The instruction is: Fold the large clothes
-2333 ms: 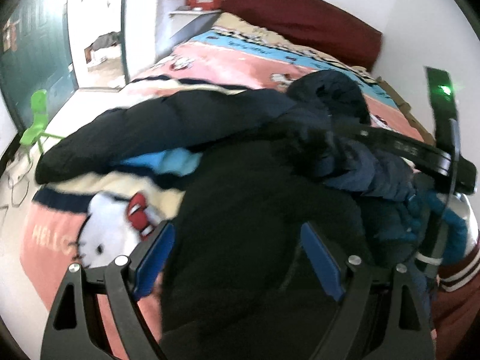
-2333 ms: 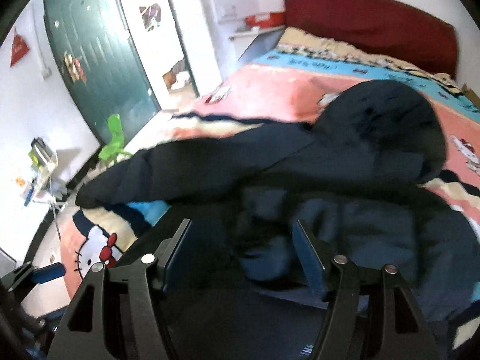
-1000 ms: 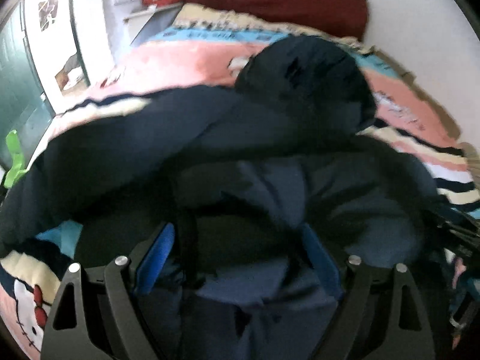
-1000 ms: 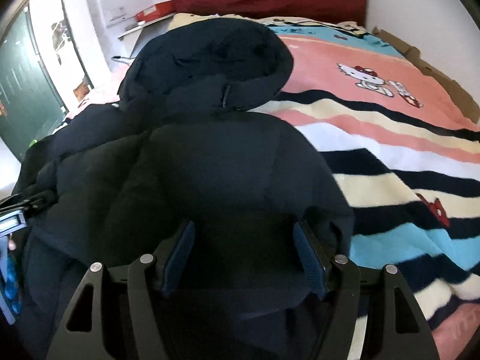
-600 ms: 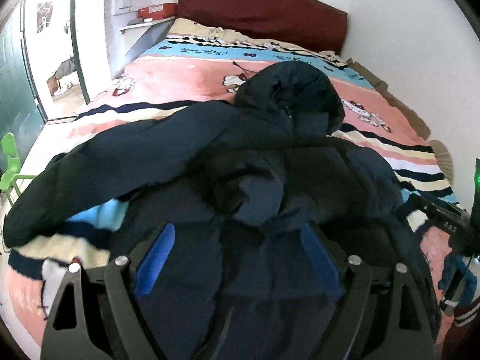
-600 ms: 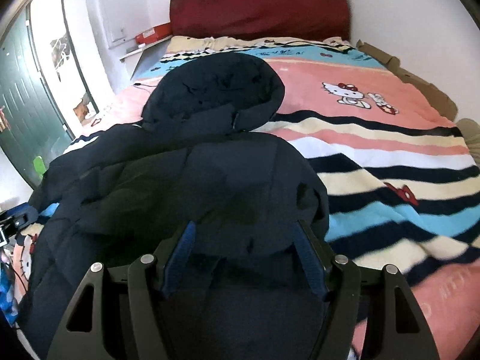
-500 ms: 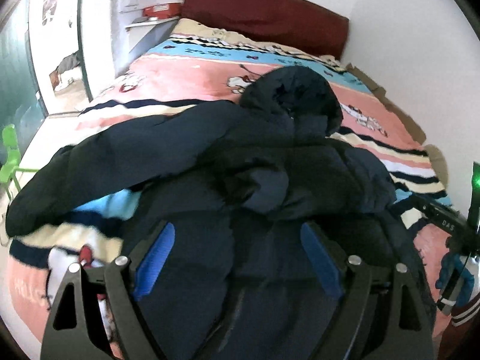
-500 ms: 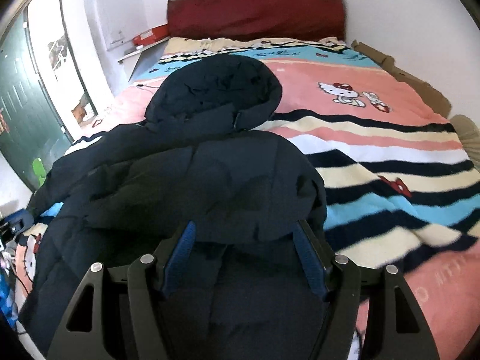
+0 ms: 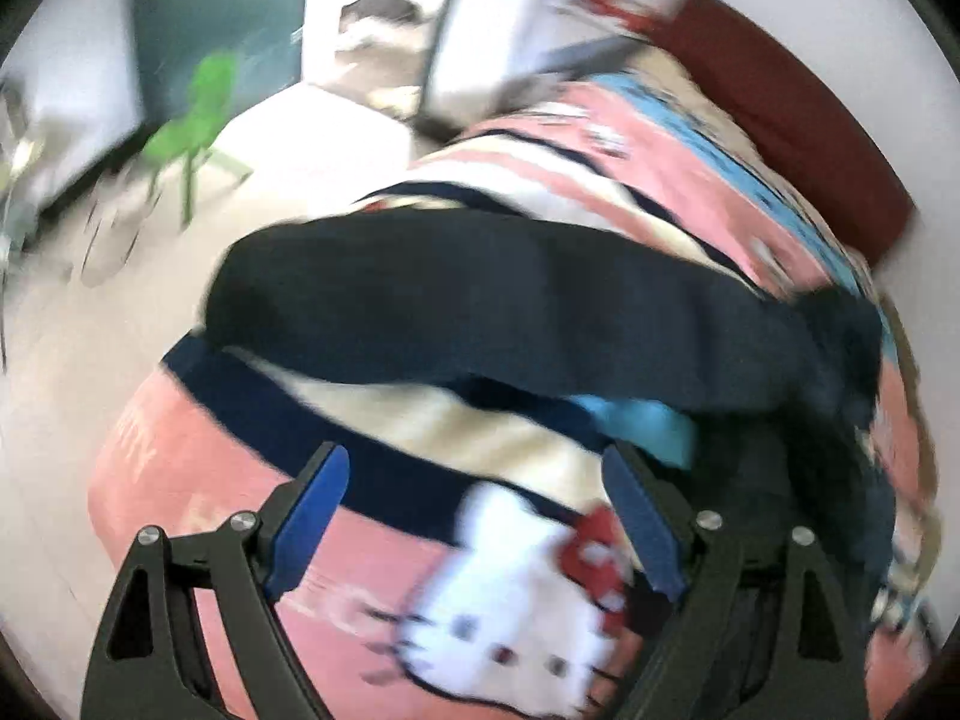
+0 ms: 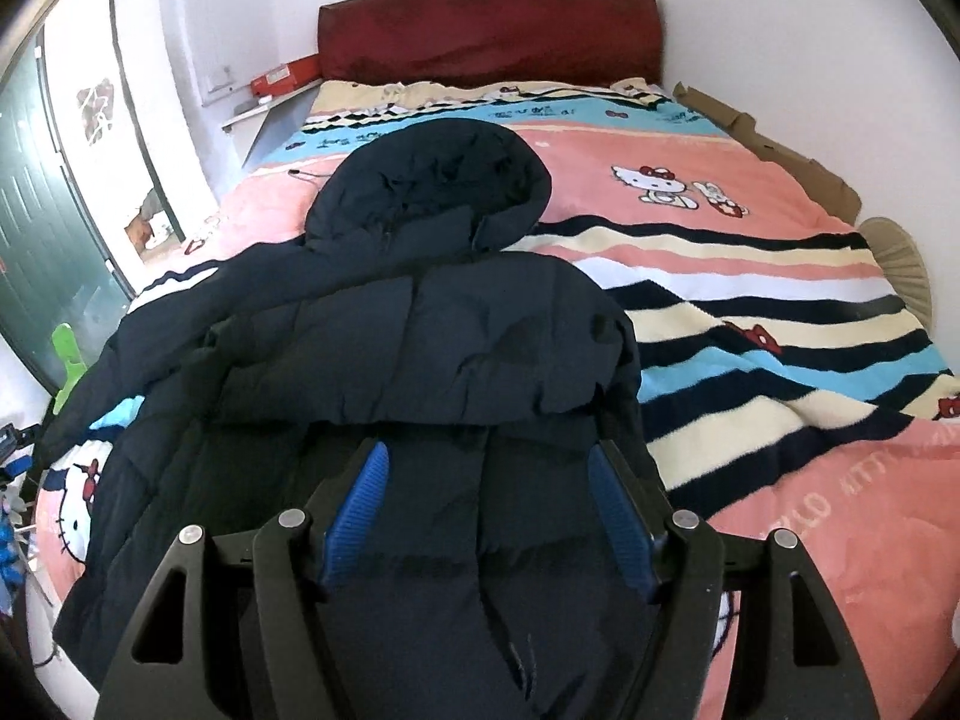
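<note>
A large dark navy hooded puffer jacket [image 10: 420, 360] lies on the bed, hood [image 10: 432, 186] toward the headboard, its right sleeve folded across the body. Its left sleeve [image 9: 510, 312] stretches out toward the bed's left edge in the blurred left wrist view. My left gripper [image 9: 480, 516] is open and empty, above the blanket just in front of that sleeve. My right gripper [image 10: 486, 510] is open and empty, over the jacket's lower body.
The bed carries a pink, cream, blue and navy striped cartoon-cat blanket [image 10: 780, 312] with a dark red headboard [image 10: 486, 30]. A green child's chair [image 9: 198, 114], a green door and an open doorway [image 9: 372, 12] lie on the floor side left of the bed.
My left gripper has swung left, from facing the jacket's body to facing the outstretched sleeve and the bed's left edge. My right gripper has barely moved. The jacket lies as before.
</note>
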`<action>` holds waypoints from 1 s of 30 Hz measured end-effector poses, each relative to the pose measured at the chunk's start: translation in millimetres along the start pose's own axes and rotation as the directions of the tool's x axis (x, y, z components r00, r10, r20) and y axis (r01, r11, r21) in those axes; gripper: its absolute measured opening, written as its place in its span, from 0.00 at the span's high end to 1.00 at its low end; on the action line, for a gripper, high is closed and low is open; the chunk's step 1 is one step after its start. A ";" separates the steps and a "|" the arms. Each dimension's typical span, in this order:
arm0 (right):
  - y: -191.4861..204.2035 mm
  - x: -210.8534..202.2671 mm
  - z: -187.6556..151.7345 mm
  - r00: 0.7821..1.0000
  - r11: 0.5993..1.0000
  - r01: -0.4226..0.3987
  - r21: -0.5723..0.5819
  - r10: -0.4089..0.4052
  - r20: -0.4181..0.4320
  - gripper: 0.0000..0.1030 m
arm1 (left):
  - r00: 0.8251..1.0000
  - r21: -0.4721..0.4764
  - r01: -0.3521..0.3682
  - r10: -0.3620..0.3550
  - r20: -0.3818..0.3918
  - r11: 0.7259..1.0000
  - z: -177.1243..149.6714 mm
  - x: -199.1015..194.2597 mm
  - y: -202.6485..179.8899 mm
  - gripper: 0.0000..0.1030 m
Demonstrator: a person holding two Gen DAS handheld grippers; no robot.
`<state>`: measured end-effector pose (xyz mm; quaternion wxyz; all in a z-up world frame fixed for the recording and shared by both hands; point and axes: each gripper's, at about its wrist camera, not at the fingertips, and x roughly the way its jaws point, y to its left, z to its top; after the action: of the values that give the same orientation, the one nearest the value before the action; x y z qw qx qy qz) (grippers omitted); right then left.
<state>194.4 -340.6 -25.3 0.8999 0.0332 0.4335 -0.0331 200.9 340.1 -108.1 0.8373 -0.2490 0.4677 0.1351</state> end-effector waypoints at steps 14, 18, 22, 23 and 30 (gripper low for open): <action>-16.8 -11.9 -18.6 0.996 0.996 0.085 0.016 -0.084 -0.028 0.33 | 0.986 -0.522 0.151 -0.163 0.022 0.839 46.7 76.3 122.0 0.18; -30.2 -16.5 -23.2 0.994 0.994 0.105 0.032 -0.104 -0.028 0.33 | 0.987 -0.575 0.154 -0.148 0.057 0.803 57.8 92.8 131.8 0.24; -48.7 -17.1 -31.8 0.992 0.990 0.125 0.063 -0.122 -0.040 0.33 | 0.992 -0.585 0.123 -0.113 0.053 0.802 59.4 103.2 135.3 0.49; -52.0 -16.5 -33.3 0.991 0.989 0.128 0.068 -0.125 -0.043 0.33 | 0.991 -0.596 0.135 -0.122 0.062 0.791 59.0 104.3 137.9 0.58; -72.8 -16.2 -46.9 0.989 0.984 0.140 0.110 -0.134 -0.059 0.33 | 0.973 -0.574 0.229 -0.190 0.129 0.786 63.2 90.9 132.0 0.84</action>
<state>141.4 -408.5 -44.1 0.8806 0.0553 0.4553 -0.1189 233.3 484.6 -196.0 0.7439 -0.5406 0.3457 0.1865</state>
